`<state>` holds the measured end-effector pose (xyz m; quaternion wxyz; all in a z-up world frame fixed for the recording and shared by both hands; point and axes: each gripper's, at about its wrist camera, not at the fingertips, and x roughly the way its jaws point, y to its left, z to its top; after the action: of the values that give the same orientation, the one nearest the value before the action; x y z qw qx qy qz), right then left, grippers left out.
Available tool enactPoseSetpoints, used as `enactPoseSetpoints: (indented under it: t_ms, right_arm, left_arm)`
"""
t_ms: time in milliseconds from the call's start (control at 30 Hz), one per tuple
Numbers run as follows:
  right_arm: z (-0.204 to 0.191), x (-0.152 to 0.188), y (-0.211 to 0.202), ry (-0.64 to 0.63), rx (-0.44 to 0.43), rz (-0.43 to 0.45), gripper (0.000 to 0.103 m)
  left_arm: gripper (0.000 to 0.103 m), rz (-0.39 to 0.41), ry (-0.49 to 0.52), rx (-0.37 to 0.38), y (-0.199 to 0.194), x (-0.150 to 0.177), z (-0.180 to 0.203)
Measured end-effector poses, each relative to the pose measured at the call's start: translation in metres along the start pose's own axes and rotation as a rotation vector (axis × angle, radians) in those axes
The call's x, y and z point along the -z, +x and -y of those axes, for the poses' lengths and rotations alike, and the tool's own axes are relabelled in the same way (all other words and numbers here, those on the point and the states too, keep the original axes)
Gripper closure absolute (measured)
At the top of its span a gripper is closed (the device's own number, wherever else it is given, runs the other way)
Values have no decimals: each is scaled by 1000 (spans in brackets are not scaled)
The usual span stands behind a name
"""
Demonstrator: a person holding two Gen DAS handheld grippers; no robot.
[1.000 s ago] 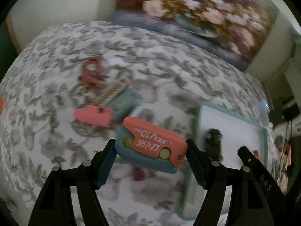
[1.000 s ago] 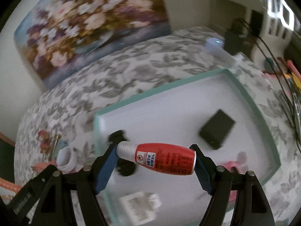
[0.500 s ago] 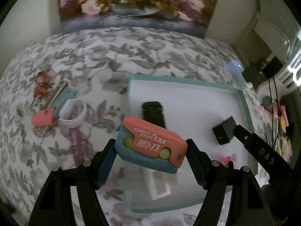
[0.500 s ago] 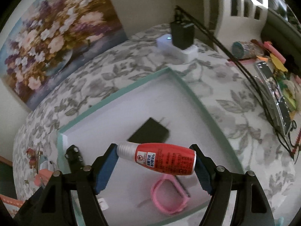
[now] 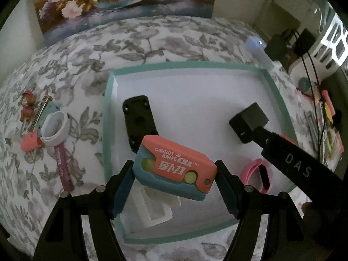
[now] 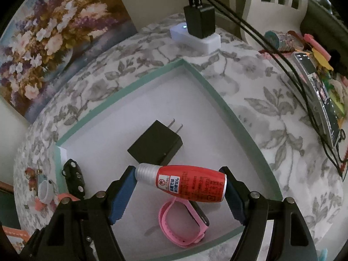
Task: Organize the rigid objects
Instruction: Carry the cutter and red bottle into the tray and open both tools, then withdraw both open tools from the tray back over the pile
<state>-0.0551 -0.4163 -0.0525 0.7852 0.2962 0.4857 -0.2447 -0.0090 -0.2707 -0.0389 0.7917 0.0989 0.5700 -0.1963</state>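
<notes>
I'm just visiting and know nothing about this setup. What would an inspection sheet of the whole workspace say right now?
Surface: floral cloth, with a teal-rimmed tray on it.
Job's things: tray holds black plug adapter, pink band, black holder, white piece.
Clutter: white ring, purple pen and small trinkets left of the tray.
Grippers: left gripper shut on carrot knife; right gripper shut on red bottle, both over the tray.
Cables: black cords from a charger.
Surroundings: flower painting.
</notes>
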Motion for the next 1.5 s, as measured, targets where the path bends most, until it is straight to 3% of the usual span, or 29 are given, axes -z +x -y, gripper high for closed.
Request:
enactPoseSetpoints:
  t_ms: [533,867,1033,1133,1400,1433,1500]
  right_arm:
    - [2,-1,-2,10,-4,5,22]
    - [4,-3,-7,22,-8,22,22]
    - [4,-4,-9,28,-6,30,22]
    - [5,-4,-10,31,-3,35,13]
    - [4,-3,-8,14,3,32,11]
    - [4,-3,-8,13,8,31,2]
    - [3,-3,-8,9,16,35,0]
  left_arm:
    - [26,-17,54,19,4,1,10]
    - [25,4,31,56,-4,-3,5]
    - [20,11,6,51,-7,-7,-6]
    - [19,16,-19,40,-9,-9,-15]
    - [14,38,-79,31,-10,-12,-38]
    - [8,36,-85,25,-9,-11,-42]
    - [4,40,-99,5,-8,-12,-50]
